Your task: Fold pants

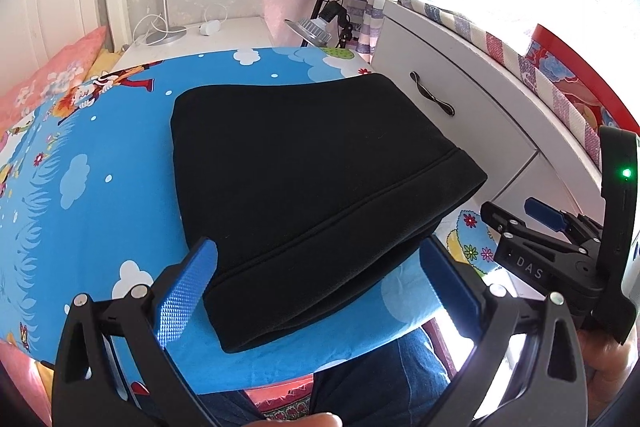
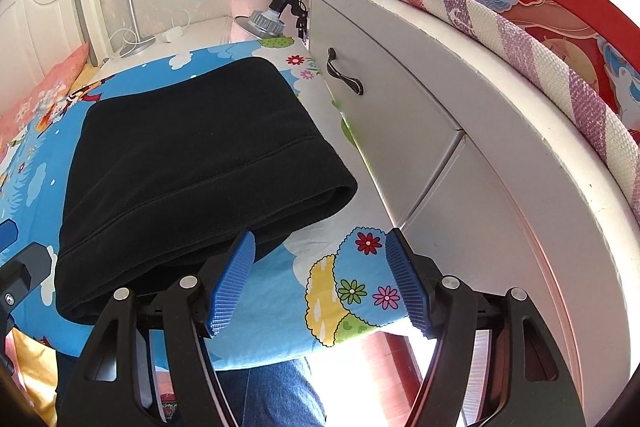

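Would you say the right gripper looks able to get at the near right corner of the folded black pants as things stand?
Probably yes. The right gripper is open and empty just beside the black pants, with only bare bedsheet between, and the left gripper sits further along the hem.

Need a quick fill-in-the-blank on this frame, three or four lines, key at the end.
1. The folded pants are ____ in colour.
2. They lie on a cartoon-print sheet whose ground colour is ____.
3. The jaws of the right gripper stand ____, with nothing between them.
4. The white cabinet beside the sheet has a dark ____ on its drawer front.

Missing words: black; blue; open; handle
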### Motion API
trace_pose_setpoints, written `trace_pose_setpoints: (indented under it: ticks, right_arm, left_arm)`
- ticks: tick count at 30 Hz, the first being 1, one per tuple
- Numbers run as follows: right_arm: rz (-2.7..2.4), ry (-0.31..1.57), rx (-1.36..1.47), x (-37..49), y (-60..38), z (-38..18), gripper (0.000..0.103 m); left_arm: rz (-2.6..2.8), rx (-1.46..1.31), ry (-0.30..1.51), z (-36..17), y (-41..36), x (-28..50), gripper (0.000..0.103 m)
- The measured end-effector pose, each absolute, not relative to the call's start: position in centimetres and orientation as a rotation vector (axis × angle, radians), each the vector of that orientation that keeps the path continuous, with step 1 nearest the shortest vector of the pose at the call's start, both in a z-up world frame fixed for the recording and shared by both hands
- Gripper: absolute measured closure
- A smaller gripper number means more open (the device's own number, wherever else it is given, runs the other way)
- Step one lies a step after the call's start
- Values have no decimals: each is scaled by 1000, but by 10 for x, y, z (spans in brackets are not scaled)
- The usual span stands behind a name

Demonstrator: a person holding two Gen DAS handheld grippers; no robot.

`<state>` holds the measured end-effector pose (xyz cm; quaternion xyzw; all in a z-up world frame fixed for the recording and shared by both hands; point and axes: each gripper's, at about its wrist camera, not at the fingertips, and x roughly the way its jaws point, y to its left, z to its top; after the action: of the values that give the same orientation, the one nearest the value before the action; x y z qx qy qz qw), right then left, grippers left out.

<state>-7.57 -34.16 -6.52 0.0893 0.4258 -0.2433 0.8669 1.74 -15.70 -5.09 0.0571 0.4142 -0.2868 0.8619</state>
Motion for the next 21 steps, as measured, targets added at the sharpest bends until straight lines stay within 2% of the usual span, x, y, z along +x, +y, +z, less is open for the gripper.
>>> trace_pose_setpoints:
  ticks: [21]
  right_arm:
    - [-512,888,188,-77,-343,-64,38]
  left_arm:
    - [-616,127,849,-45,-162,15,2]
